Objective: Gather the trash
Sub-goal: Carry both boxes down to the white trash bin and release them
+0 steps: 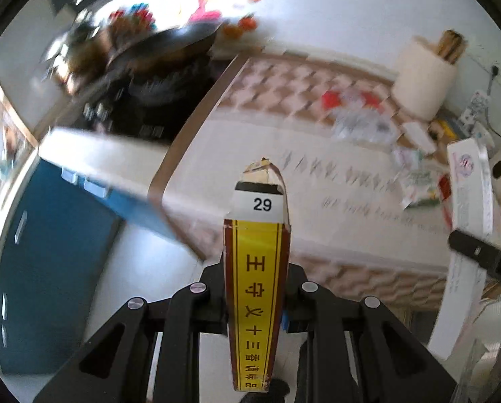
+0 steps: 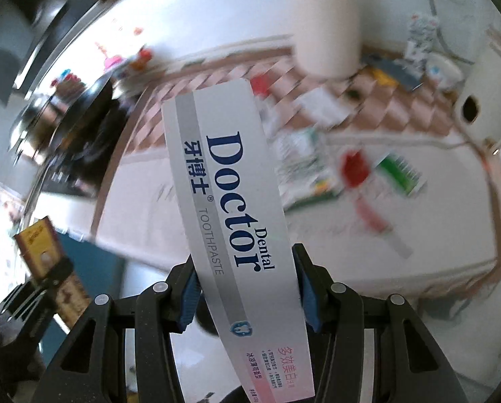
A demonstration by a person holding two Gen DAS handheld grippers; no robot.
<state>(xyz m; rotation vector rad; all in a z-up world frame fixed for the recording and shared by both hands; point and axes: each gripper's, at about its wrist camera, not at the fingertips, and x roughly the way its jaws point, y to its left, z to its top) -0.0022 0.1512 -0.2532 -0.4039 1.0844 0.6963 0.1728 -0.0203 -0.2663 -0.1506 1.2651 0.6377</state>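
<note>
Left tongs [image 1: 255, 302] clamped on a yellow spice box [image 1: 256, 288], right tongs [image 2: 247, 297] squeezing a Dental Doctor toothpaste box [image 2: 232, 208], both held up over the desk [image 1: 250, 154] with its checkered cloth; blurry wrappers [image 2: 304, 168] scattered there, cream utensil holder [image 2: 327, 30] by the white wall, black wok [image 1: 163, 43] on the stove further left

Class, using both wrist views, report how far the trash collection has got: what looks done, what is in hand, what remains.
Done: nothing visibly binned; no bin is in view. In hand: the left gripper is shut on the yellow seasoning box, and the right gripper is shut on the toothpaste box. Left: blurred wrappers, including a red packet and a green packet, lie on the patterned tablecloth.
</note>
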